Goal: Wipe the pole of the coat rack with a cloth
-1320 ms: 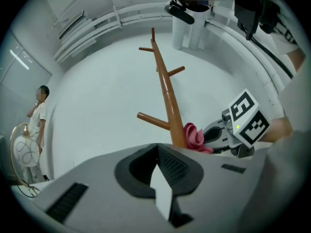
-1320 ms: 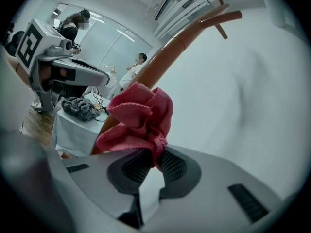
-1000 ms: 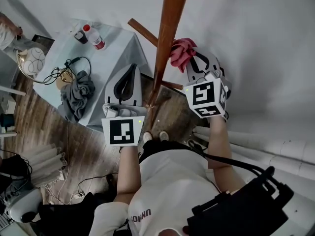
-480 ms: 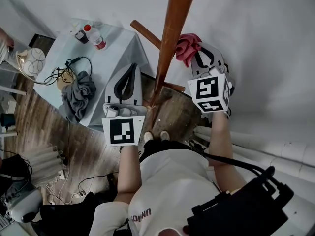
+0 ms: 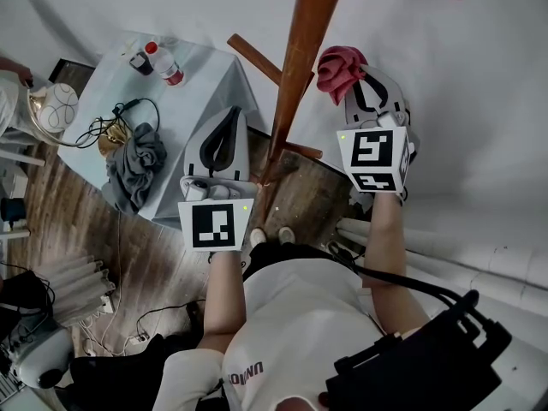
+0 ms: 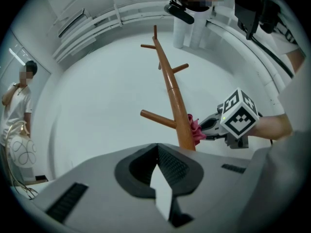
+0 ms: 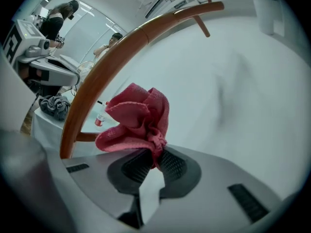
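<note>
Cloth clamped in right hand-held gripper, beside pole; left hand-held gripper closed empty

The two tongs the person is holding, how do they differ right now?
The right tongs are shut on a pink cloth; the left tongs are shut on nothing. The right tongs are held beside the coat rack pole; the left tongs are apart from it, nearer the person. Both carry a cube with square markers.

Head cam steeply down, gripper cams either side, pole in all
</note>
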The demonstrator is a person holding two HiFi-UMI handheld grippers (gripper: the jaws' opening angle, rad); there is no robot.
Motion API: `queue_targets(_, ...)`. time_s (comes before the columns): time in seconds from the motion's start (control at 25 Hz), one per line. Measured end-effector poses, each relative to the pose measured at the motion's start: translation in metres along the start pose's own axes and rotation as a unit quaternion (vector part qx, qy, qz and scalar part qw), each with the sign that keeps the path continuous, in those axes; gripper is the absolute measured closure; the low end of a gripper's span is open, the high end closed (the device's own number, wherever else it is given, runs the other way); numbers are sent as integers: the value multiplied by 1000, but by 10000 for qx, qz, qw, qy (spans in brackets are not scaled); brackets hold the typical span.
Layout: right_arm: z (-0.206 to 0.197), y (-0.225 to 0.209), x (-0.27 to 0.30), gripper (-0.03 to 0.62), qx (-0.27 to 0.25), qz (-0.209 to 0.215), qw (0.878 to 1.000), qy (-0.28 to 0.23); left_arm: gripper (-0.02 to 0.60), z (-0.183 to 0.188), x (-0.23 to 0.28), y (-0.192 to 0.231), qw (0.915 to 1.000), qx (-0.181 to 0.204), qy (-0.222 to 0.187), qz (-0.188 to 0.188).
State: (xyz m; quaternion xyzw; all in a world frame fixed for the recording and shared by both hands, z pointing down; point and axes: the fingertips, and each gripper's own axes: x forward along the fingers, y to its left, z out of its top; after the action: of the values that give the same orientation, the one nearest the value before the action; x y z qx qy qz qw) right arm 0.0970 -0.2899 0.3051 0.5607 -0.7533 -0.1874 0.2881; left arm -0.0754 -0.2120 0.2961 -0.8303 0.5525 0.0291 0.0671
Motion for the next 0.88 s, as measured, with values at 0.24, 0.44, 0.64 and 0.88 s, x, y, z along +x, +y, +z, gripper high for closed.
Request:
queue_targets(0.24, 11, -15, -16, 546, 225, -339, 9988, -280, 569, 2, 4, -3, 9999, 59, -63, -66)
queue_targets(0.44, 27, -24, -40, 546, 437, -595, 9956, -573, 569, 15, -2, -8, 9998, 26, -205, -65)
queue_targets(0.64, 38, -24, -60, 546, 698, -683, 9914, -871, 569, 21, -6, -16, 9995, 130, -271, -111)
queue_targets(0.88, 50, -20, -72, 546, 791, -644, 9887, -1097, 569, 30, -9, -20, 9991, 147, -385, -87)
